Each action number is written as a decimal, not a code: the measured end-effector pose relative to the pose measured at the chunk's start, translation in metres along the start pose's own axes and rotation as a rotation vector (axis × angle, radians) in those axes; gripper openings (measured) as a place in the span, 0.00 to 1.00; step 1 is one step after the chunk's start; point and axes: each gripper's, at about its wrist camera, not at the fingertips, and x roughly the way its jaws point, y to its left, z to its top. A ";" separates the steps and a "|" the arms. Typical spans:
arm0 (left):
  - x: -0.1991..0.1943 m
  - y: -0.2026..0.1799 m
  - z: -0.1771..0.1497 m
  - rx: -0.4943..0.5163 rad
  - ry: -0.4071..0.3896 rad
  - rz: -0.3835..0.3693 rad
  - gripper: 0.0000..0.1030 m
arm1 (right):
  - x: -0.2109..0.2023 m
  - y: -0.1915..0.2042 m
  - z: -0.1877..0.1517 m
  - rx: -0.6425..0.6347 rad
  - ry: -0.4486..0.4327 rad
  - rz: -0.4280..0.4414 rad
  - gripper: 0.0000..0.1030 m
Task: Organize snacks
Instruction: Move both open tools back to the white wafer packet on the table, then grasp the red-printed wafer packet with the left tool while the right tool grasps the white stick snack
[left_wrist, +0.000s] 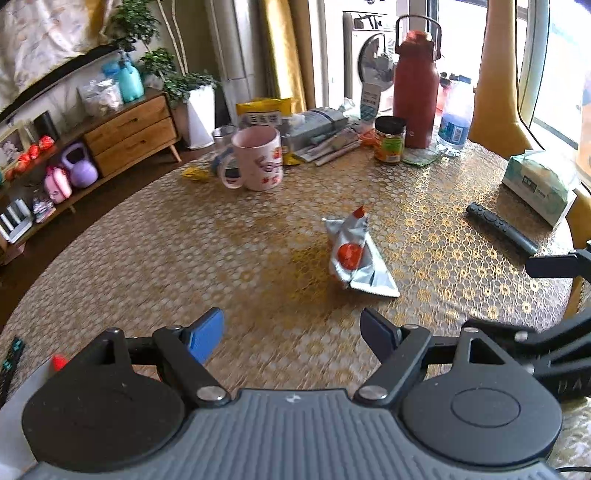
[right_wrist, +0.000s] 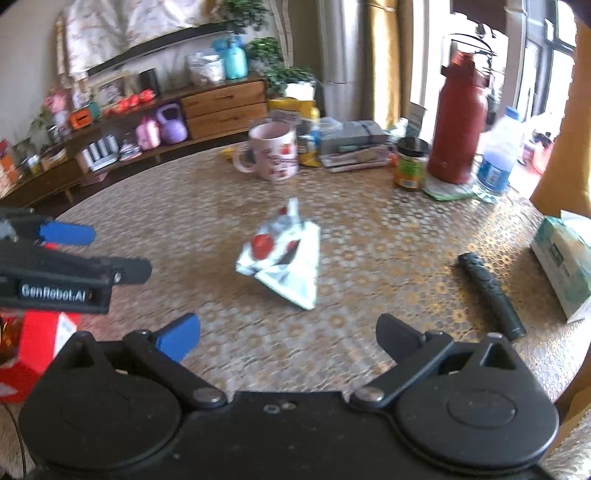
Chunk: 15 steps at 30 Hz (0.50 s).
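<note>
Snack packet (left_wrist: 356, 254) on table (left_wrist: 184, 266) | ahead of both jaws | jaws spread, empty

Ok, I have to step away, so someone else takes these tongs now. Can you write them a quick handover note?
Left tongs: open, empty. Right tongs: open, empty.
Silver snack packet lies crumpled mid-table, apart from the pink mug and black remote; neither tongs touch it.
A red box sits at the near left edge.
Done: cannot tell from here.
Left: pick up the packet, probably next; where it goes isn't shown.
</note>
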 end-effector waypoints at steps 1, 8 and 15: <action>0.009 -0.003 0.005 0.002 0.005 -0.003 0.79 | 0.005 -0.007 0.004 0.017 0.000 -0.006 0.98; 0.061 -0.020 0.025 0.023 0.026 0.006 0.79 | 0.048 -0.050 0.030 0.147 0.021 -0.006 0.93; 0.108 -0.032 0.035 0.044 0.051 0.023 0.79 | 0.099 -0.069 0.047 0.228 0.069 0.000 0.85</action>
